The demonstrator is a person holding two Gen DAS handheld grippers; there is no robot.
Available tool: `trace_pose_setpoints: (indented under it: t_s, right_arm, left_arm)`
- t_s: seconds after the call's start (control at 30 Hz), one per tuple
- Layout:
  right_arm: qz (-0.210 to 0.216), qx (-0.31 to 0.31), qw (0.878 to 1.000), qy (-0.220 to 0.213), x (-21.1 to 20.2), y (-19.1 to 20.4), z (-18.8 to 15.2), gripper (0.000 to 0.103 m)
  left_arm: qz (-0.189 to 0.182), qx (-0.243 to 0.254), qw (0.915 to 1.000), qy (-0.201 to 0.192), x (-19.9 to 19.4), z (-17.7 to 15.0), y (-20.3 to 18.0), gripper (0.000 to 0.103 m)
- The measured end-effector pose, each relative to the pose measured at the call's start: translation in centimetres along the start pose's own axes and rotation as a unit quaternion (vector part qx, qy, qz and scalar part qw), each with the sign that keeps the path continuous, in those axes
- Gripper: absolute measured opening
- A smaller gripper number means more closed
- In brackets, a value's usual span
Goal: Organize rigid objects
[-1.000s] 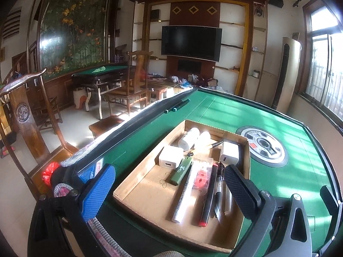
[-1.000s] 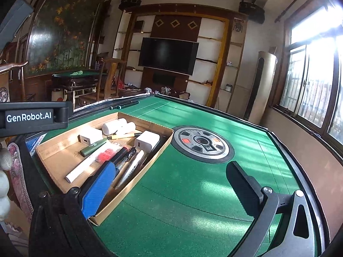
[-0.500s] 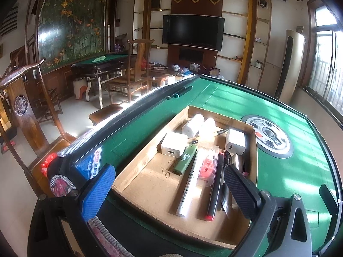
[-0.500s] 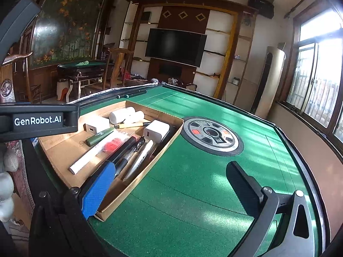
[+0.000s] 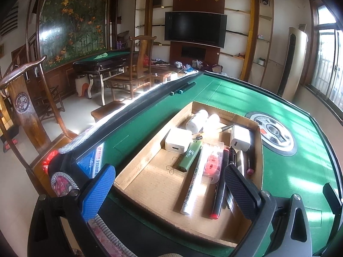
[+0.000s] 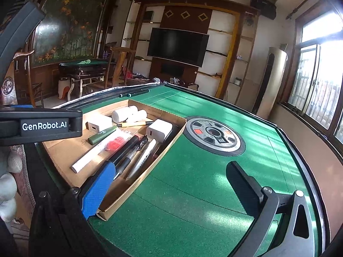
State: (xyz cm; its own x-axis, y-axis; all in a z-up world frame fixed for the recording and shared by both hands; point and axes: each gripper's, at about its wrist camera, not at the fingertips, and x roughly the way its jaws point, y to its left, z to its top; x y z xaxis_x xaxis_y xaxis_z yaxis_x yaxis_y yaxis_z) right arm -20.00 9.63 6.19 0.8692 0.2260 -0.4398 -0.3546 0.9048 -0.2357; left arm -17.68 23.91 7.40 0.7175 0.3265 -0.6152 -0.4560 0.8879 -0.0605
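A shallow cardboard tray (image 5: 141, 167) (image 6: 169, 143) lies on the green table. It holds two white chargers (image 5: 178, 140) (image 5: 240, 138), two white rolls (image 5: 197, 121), a green lighter (image 5: 190, 155), a white tube (image 5: 191, 188), a red-tipped black marker (image 5: 218, 190), a red packet (image 5: 212, 163) and several pens (image 6: 141, 158). My left gripper (image 5: 169, 192) is open and empty, above the tray's near end. My right gripper (image 6: 169, 190) is open and empty, above the felt just right of the tray; its blue finger (image 6: 97, 189) overlaps the tray's near corner.
A round control panel (image 6: 214, 136) (image 5: 272, 131) is set in the middle of the table (image 6: 193, 192). Two dark sticks (image 5: 182, 87) lie at the far left rim. Wooden chairs (image 5: 23, 105) and a second green table (image 5: 100, 61) stand to the left.
Both grippers have risen and tilted a little downward, so the tray sits lower and larger in view. Both stay open and empty. Nothing in the tray has moved.
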Motion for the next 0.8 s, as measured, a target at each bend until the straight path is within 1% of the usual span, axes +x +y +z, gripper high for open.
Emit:
trace_pose_setpoints:
  t_s: [0.27, 0.37, 0.53, 0.8]
  right_arm:
    - [0.003, -0.001, 1.0, 0.002, 0.0, 0.2, 0.1, 0.103]
    - [0.014, -0.003, 1.0, 0.009, 0.1, 0.6, 0.6, 0.103]
    - [0.026, -0.005, 1.0, 0.016, 0.5, 1.0, 2.1, 0.103]
    - [0.028, -0.011, 0.999, 0.028, 1.0, 1.3, 2.7, 0.103]
  left_arm:
    - [0.005, 0.003, 0.9999, 0.009, 0.2, -0.1, 0.3, 0.102]
    - [0.01, 0.002, 0.9999, 0.012, 0.4, -0.1, 0.4, 0.102]
    - [0.02, 0.002, 0.9998, 0.006, 0.0, 0.1, 0.6, 0.102]
    - [0.027, -0.001, 0.9996, 0.013, 0.2, 0.1, 0.8, 0.102]
